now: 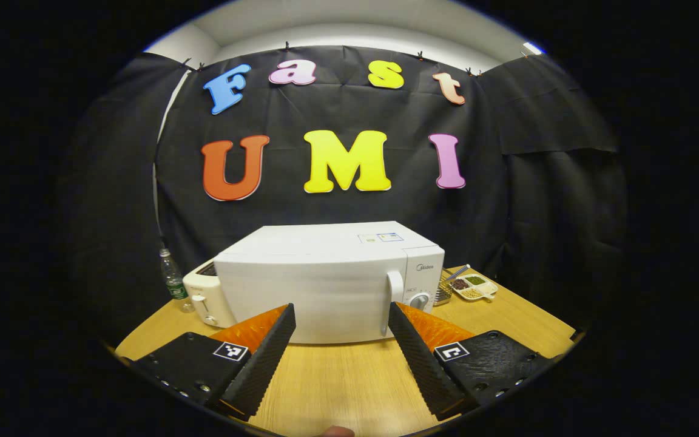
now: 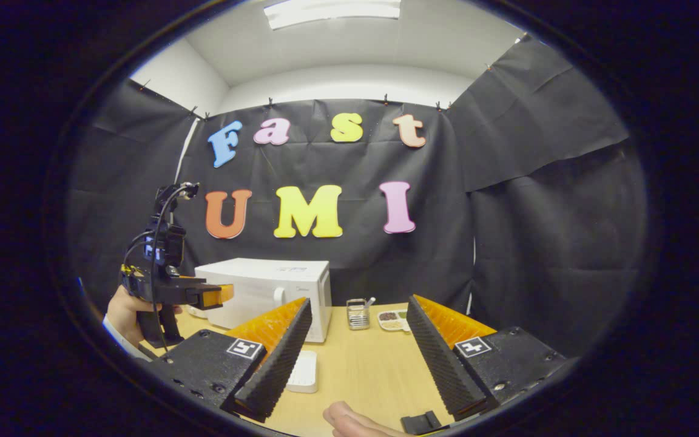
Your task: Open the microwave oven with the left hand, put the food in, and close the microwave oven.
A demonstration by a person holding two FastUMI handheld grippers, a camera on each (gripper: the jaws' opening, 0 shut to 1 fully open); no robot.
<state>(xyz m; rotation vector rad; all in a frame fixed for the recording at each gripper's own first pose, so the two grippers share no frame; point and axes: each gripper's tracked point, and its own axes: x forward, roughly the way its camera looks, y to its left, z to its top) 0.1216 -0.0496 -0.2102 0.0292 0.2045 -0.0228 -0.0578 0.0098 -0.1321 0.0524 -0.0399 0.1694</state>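
The white microwave point(image 1: 325, 285) stands shut on the wooden table point(image 1: 349, 376), its vertical handle point(image 1: 395, 292) at the right side of the door. My left gripper point(image 1: 342, 358) hovers open a short way in front of the door, nothing between its fingers. In the right gripper view the microwave point(image 2: 270, 291) sits at left with the left gripper point(image 2: 219, 295) before it, held by a hand point(image 2: 122, 315). My right gripper point(image 2: 358, 358) is open and empty above the table. A flat white container point(image 2: 303, 371) lies beside its left finger; what it holds is not visible.
A white toaster point(image 1: 204, 297) and a plastic bottle point(image 1: 172, 280) stand left of the microwave. To its right are a metal mesh basket point(image 1: 443, 294) and a compartment tray of food point(image 1: 474, 286). A small black object point(image 2: 420, 422) lies near the table's front edge.
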